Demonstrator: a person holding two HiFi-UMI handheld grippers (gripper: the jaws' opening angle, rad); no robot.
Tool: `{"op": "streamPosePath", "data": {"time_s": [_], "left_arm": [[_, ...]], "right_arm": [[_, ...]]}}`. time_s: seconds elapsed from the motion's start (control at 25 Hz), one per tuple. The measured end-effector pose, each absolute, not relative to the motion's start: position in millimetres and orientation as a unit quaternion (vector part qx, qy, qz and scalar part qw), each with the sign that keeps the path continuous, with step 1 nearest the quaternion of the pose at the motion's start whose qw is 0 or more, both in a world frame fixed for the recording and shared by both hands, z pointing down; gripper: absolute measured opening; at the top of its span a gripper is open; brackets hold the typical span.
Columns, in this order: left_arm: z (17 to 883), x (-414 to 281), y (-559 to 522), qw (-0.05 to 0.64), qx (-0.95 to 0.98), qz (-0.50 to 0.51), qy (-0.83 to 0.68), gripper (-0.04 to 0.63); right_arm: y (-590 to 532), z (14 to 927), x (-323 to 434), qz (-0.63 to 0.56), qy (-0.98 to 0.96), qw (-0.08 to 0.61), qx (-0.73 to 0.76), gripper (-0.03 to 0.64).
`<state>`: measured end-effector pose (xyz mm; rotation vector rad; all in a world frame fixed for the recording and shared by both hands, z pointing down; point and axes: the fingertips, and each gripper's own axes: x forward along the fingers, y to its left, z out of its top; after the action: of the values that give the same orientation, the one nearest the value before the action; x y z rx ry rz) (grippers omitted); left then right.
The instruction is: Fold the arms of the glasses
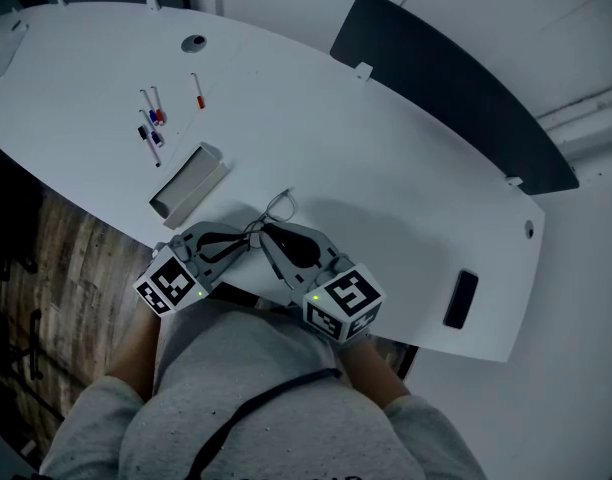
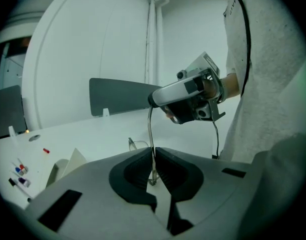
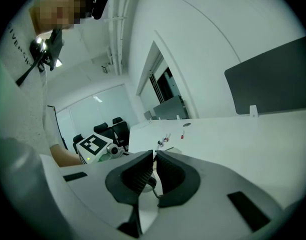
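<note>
Metal thin-rimmed glasses [image 1: 281, 206] sit between left gripper [image 2: 154, 156] and right gripper [image 3: 154, 160], each clamped on one arm.

The glasses [image 1: 280, 207] are mostly hidden behind the left claw [image 1: 244, 240] and right claw [image 1: 269, 234], with little of them showing. The pens [image 1: 152, 120] on the bench [image 1: 386, 158] are too small to tell apart.

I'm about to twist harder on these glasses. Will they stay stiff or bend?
Probably they will bend: the glasses show a thin wire arm, curving between the left gripper and right gripper. They are likely light, so easily flicked. The narrow wire may slip or pivot in that grip.
</note>
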<state>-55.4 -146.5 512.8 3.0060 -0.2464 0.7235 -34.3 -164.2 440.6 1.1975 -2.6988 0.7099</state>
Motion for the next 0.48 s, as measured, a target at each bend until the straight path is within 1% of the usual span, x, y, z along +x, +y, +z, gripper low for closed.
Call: {"op": "streamPosePath", "data": {"time_s": [0.2, 0.48], "left_arm": [[516.9, -52.2, -148.1, 0.031, 0.967, 0.243, -0.063, 0.031], [523.7, -43.8, -158.0, 0.020, 0.961, 0.272, -0.054, 0.032]], "right_arm": [[-171.0, 449.5, -24.5, 0.255, -0.875, 0.054, 0.409, 0.034], [-184.0, 463.8, -6.5, 0.273, -0.859, 0.061, 0.428, 0.043]]}}
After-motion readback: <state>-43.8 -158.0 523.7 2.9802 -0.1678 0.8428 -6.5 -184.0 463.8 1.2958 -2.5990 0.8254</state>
